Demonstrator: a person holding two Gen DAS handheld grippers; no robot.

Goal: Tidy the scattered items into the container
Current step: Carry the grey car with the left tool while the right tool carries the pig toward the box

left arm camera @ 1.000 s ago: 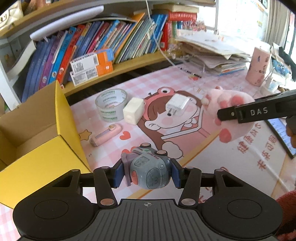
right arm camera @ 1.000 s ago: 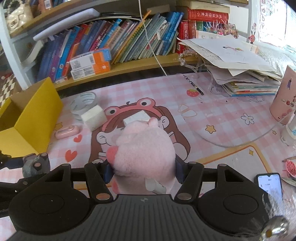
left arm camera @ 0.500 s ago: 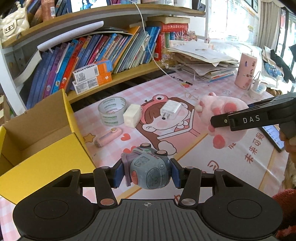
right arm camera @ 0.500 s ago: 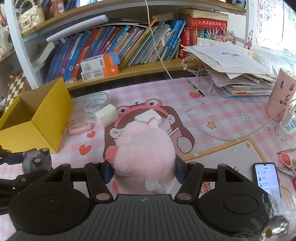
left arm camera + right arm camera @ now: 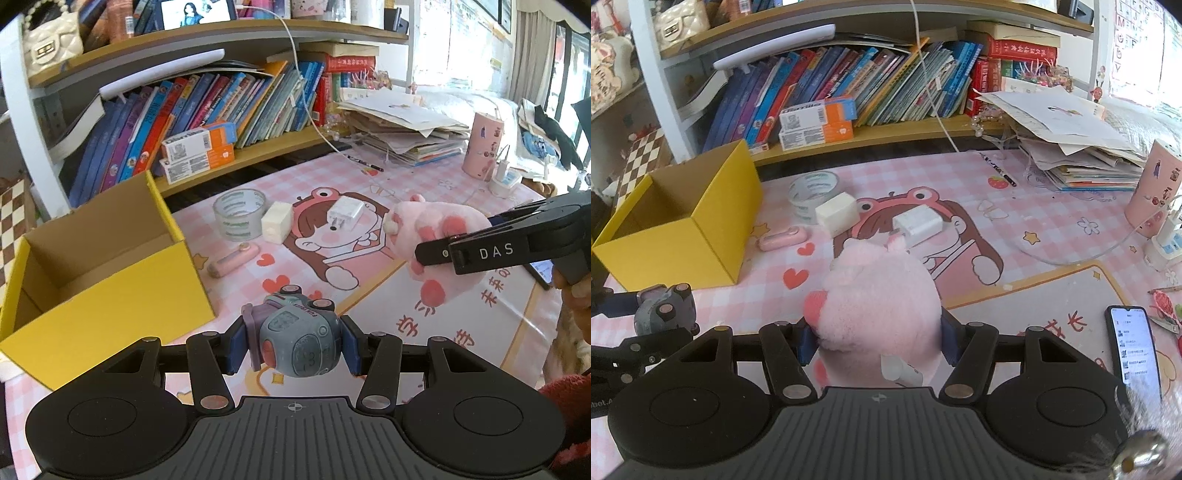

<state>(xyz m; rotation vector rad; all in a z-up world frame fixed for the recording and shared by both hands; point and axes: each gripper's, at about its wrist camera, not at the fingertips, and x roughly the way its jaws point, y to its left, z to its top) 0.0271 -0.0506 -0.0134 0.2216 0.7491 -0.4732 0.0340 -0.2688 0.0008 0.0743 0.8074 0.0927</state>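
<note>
My left gripper (image 5: 293,345) is shut on a small grey-blue toy camera (image 5: 297,341), held above the pink mat; the same toy camera (image 5: 665,308) shows at the left edge of the right wrist view. My right gripper (image 5: 877,338) is shut on a pink plush toy (image 5: 879,291), and that pink plush toy (image 5: 436,243) hangs at the right in the left wrist view. An open yellow cardboard box (image 5: 99,258) stands at the left, its inside bare as far as I see; the yellow box (image 5: 683,218) is also left of the plush.
On the mat lie a tape roll (image 5: 240,214), a white block (image 5: 277,221), a white charger (image 5: 345,212) and a pink stick-shaped item (image 5: 232,260). A bookshelf (image 5: 221,110) runs along the back. Paper stacks (image 5: 1078,147), a pink cup (image 5: 1156,192) and a phone (image 5: 1132,343) sit right.
Both grippers have drawn back and a little up from the mat with their toys still held, so more of the box and shelf shows now.
</note>
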